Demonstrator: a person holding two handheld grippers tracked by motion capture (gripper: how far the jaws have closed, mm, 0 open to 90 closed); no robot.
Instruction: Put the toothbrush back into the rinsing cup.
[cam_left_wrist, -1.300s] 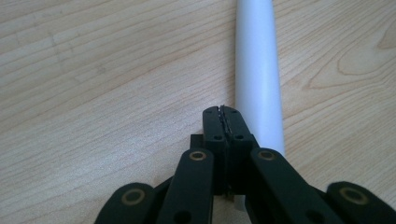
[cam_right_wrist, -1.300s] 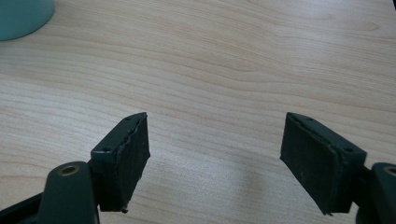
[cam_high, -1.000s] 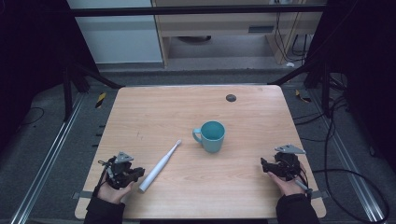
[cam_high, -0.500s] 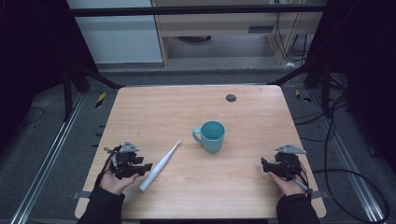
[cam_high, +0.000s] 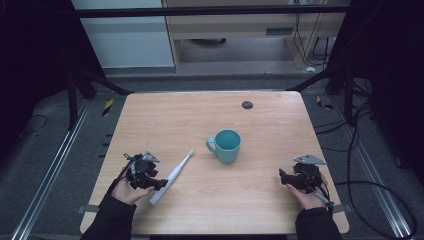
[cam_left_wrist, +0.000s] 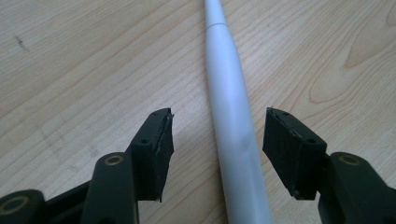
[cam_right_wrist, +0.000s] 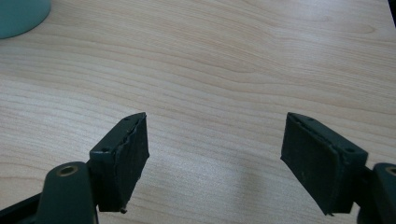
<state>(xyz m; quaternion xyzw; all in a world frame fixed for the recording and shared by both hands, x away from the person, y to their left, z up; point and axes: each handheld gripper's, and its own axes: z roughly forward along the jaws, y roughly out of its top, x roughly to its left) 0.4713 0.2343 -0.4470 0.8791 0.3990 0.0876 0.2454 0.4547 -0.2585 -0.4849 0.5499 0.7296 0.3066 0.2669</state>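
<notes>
A: What is nearest on the worktop (cam_high: 150, 115)?

B: The left gripper (cam_left_wrist: 217, 149), whose fingers (cam_left_wrist: 156, 149) have just been opening. They stand wide, with the white toothbrush (cam_left_wrist: 231, 126) lying flat between them, untouched by either pad.

A: And the right gripper (cam_right_wrist: 215, 154)?

B: It sits at the near right edge, fingers spread wide over bare wood.

A: Farther off?

B: The toothbrush's head points toward the teal mug (cam_high: 228, 145) at mid-worktop. A small dark disc (cam_high: 247, 105) lies near the far edge.

Your left tongs (cam_high: 159, 182) (at seven o'clock) have just been opening, jaws wide; your right tongs (cam_high: 283, 177) (four o'clock) gape too.
</notes>
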